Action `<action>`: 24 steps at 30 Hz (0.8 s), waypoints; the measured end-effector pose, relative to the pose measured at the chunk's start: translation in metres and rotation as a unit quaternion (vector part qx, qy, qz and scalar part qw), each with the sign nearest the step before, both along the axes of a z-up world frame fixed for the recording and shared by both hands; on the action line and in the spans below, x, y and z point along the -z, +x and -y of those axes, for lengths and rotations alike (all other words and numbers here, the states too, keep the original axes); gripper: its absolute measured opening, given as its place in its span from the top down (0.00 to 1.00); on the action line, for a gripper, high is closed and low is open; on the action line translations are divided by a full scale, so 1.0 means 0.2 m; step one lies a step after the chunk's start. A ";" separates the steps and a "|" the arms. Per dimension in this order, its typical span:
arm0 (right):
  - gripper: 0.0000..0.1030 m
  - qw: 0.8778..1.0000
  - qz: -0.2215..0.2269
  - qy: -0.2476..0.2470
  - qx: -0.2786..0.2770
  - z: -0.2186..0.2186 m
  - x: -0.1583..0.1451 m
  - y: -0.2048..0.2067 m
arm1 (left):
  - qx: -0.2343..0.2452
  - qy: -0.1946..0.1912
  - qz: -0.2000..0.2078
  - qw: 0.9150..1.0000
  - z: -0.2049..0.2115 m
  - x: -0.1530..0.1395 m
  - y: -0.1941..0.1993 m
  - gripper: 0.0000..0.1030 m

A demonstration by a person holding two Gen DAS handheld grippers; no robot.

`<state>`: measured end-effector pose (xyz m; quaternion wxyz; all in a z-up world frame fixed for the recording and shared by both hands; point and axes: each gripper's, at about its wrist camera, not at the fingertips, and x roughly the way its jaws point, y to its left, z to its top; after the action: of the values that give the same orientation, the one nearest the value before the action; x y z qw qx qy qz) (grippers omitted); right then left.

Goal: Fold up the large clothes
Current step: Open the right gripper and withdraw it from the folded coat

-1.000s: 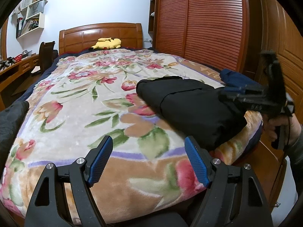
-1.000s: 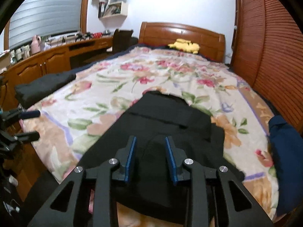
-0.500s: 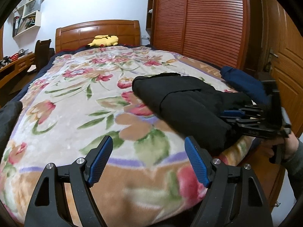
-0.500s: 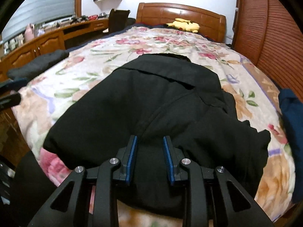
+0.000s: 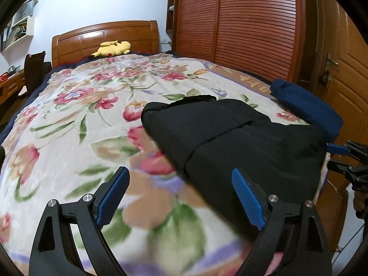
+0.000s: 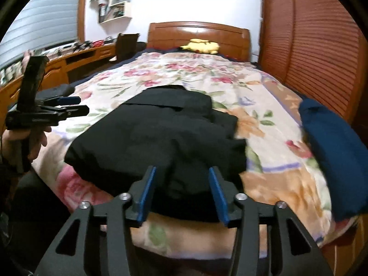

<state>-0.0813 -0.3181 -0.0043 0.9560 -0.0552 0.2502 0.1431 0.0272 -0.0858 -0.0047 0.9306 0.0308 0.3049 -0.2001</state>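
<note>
A folded black garment [image 5: 232,135] lies on the floral bedspread [image 5: 92,105] near the foot of the bed; it also shows in the right wrist view [image 6: 165,133]. My left gripper [image 5: 181,197] is open and empty, hovering over the bedspread just left of the garment's near edge. My right gripper [image 6: 181,191] is open, its fingers either side of the garment's near edge without pinching it. The right gripper also shows at the right edge of the left wrist view [image 5: 345,158], and the left gripper at the left of the right wrist view [image 6: 76,105].
A folded dark blue garment [image 6: 333,151] lies at the bed's right edge. A yellow plush toy [image 5: 112,48] sits by the wooden headboard [image 5: 105,36]. Louvred wardrobe doors [image 5: 241,27] stand to the right, a desk [image 6: 69,62] and chair to the left.
My right gripper has opened and let go of the black garment, which now rests on the bed. My left gripper has moved closer to the garment, still open.
</note>
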 end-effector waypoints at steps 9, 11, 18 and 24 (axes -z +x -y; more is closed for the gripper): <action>0.48 0.999 -0.027 0.011 0.030 0.10 0.07 0.00 | -0.004 0.007 -0.010 1.000 0.04 0.02 0.22 0.12; 0.48 0.999 -0.034 0.005 0.034 0.09 0.07 0.03 | -0.008 0.004 -0.018 1.000 0.04 0.03 0.27 0.12; 0.43 0.998 -0.053 0.011 0.040 0.09 0.12 0.07 | -0.023 0.015 -0.031 0.999 0.05 0.06 0.44 0.12; 0.35 0.996 -0.071 0.044 0.035 0.14 0.17 0.12 | -0.028 0.003 -0.055 0.998 0.06 0.10 0.62 0.12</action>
<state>-0.0567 -0.3453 -0.0392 0.9417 0.0058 0.3129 0.1236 0.1511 -0.0985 -0.0241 0.9176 0.0145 0.3567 -0.1747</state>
